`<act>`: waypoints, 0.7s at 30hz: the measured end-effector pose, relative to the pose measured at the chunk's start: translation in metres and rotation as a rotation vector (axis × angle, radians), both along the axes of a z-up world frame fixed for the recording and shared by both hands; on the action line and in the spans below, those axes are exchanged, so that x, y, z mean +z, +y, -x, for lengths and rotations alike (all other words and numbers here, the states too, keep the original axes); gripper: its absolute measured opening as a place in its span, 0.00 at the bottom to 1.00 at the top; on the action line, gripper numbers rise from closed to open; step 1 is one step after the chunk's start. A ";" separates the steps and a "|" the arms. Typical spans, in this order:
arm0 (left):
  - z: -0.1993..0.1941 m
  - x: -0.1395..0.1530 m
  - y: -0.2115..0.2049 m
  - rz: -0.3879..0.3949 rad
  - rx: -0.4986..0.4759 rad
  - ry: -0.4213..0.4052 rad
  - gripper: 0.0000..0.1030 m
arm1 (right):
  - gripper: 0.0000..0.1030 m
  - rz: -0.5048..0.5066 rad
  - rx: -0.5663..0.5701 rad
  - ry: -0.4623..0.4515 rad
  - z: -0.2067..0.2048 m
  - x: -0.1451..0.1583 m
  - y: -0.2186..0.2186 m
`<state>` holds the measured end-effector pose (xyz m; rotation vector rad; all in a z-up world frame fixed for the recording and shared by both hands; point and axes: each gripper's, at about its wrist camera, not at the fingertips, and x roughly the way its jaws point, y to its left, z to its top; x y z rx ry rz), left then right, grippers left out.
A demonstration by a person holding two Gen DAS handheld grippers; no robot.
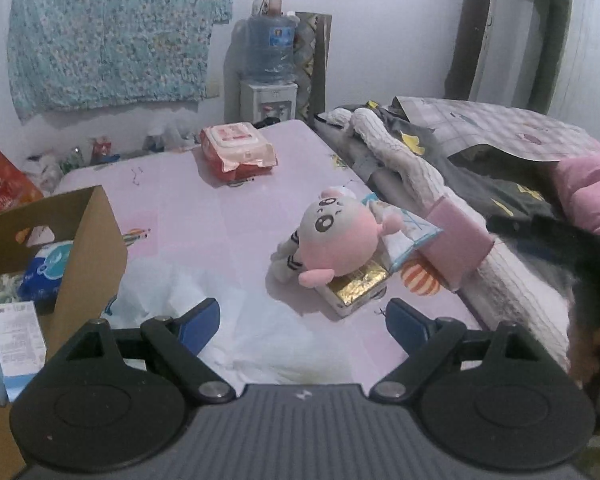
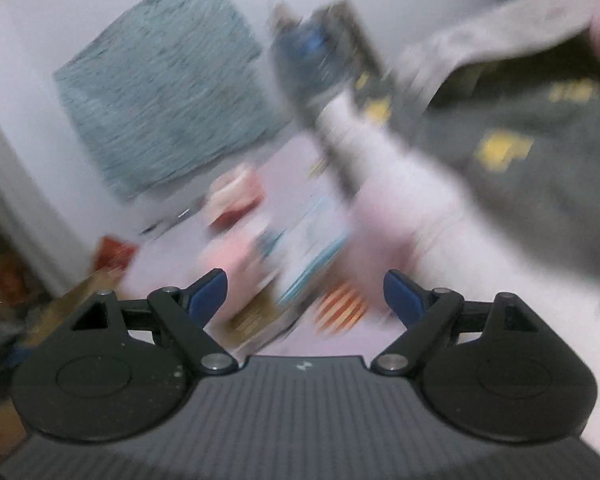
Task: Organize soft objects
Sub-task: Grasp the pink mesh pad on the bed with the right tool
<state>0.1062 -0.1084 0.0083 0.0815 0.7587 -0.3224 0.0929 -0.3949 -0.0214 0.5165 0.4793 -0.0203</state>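
A pink and white plush toy [image 1: 332,236] lies on the pink table [image 1: 204,216], resting on a gold box [image 1: 356,288] and a blue-edged packet [image 1: 408,236]. My left gripper [image 1: 302,322] is open and empty, just short of the plush, above a white plastic bag [image 1: 180,292]. The right wrist view is badly blurred by motion. My right gripper [image 2: 305,294] is open and empty above the same pile: pink plush [image 2: 232,256], packet [image 2: 316,240], gold box [image 2: 256,320] and a striped orange ball [image 2: 340,308].
An open cardboard box [image 1: 84,248] with soft packs stands at the left. A red wet-wipes pack [image 1: 236,152] lies at the far side of the table. A heap of clothes [image 1: 460,184] with a white knit piece borders the right edge. A water dispenser [image 1: 270,68] stands behind.
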 end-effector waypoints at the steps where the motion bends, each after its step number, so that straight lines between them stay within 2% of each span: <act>1: -0.001 -0.001 -0.001 0.002 0.000 0.003 0.88 | 0.83 0.006 -0.006 0.006 -0.010 -0.003 -0.007; 4: -0.003 -0.004 -0.002 0.027 0.005 0.019 0.88 | 0.80 -0.001 -0.010 0.045 -0.039 -0.018 -0.020; 5: -0.004 -0.004 -0.002 0.035 0.009 0.023 0.88 | 0.75 0.008 -0.004 0.061 -0.047 -0.024 -0.023; 7: -0.006 -0.005 -0.002 0.045 0.015 0.030 0.85 | 0.62 0.005 0.009 0.096 -0.061 -0.036 -0.022; 9: -0.008 -0.006 -0.002 0.061 0.013 0.040 0.85 | 0.39 -0.016 0.024 0.119 -0.068 -0.046 -0.022; 11: -0.010 -0.006 -0.002 0.082 0.007 0.057 0.84 | 0.28 -0.038 0.021 0.129 -0.067 -0.052 -0.021; 16: -0.013 -0.008 -0.006 0.150 -0.025 0.113 0.83 | 0.26 -0.142 -0.010 0.095 -0.033 -0.053 -0.028; 21: -0.015 -0.019 -0.019 0.237 -0.104 0.239 0.84 | 0.26 -0.322 0.005 0.087 0.018 -0.065 -0.023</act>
